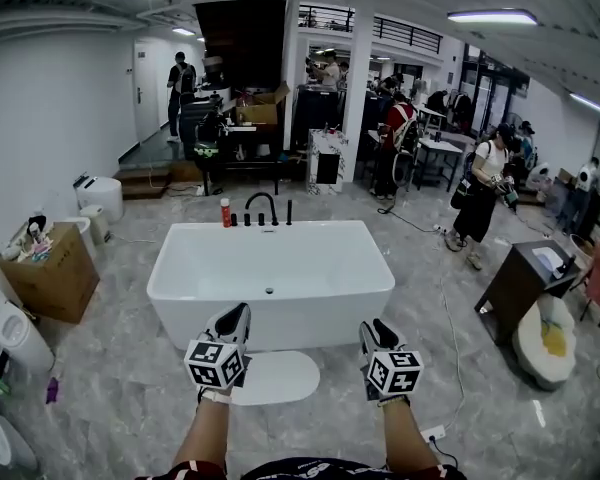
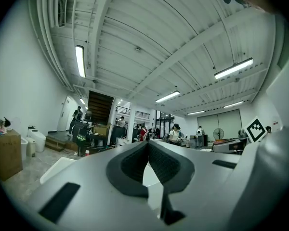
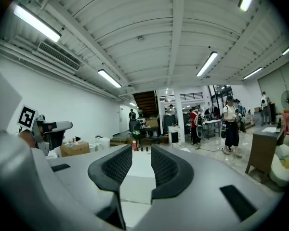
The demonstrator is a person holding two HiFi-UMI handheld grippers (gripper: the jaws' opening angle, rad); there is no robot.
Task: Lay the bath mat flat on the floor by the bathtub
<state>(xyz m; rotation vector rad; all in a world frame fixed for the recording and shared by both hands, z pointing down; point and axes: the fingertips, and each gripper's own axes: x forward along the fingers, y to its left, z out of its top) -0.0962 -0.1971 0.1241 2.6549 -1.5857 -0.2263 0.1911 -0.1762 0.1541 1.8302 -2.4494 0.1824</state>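
L gripper (image 1: 235, 318): jaws shut, tips meet, nothing btwn them; held about level in front of the tub's near wall, left forearm below it.
R gripper (image 1: 377, 330): jaws apart w/ a modest gap, nothing held; only the white tub shows through the gap in the right gripper view.
Bath mat (image 1: 276, 377): white, oval, lying flat on the floor (image 1: 110, 388) right against the near side of the bathtub (image 1: 180, 268); its left end is hidden behind the L gripper's marker cube; neither gripper touches it.
Bathtub: white, freestanding, rectangular, drain visible in the bottom; black faucet (image 1: 262, 208) and a small red bottle (image 1: 225, 213) on the far rim.
Left of tub: cardboard box (image 1: 52, 276) w/ small items on top, standing by the wall, well apart from the mat.
Right of tub: dark cabinet (image 1: 515, 283).
Background: several people standing among benches, far from the tub.
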